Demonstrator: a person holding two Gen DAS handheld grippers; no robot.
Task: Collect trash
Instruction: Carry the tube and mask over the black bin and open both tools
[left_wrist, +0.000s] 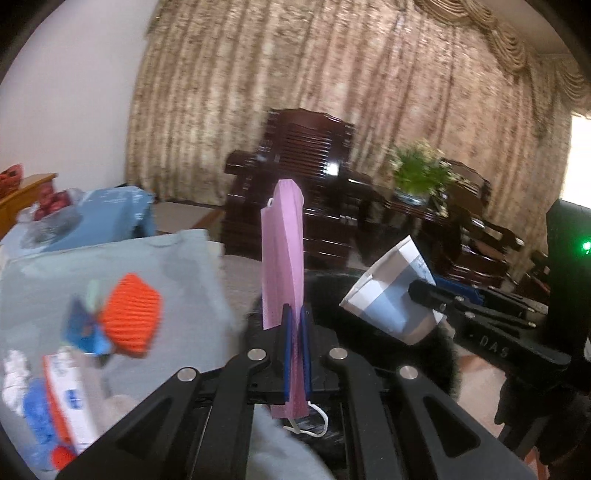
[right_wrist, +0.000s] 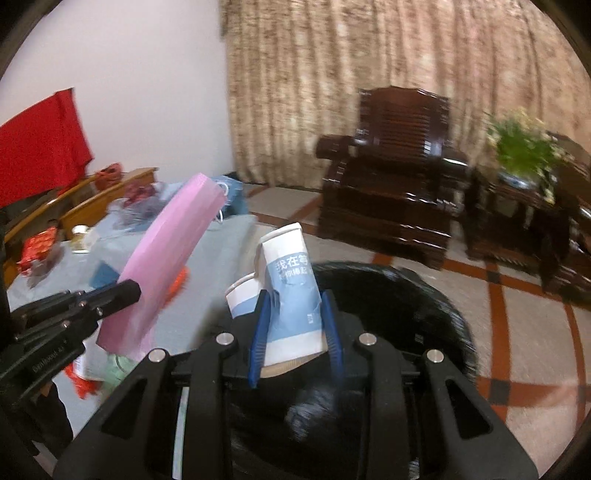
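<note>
Mask (left_wrist: 282, 258) clamped in left gripper (left_wrist: 295, 354), crushed cups (right_wrist: 291, 295) clamped in right gripper (right_wrist: 295, 332).
Black bag (right_wrist: 388, 291) sits just below both jaws; centre over its mouth before releasing, lower first, mask may drift.

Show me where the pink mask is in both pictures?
Left wrist: pink mask stands upright at centre, pinched in the left claw.
Right wrist: mask leans at left-centre, beside the paper cup.
Shared landmark: dark wooden armchair.

Pink mask (left_wrist: 282, 254), blue-and-white cup (right_wrist: 293, 299)
</note>
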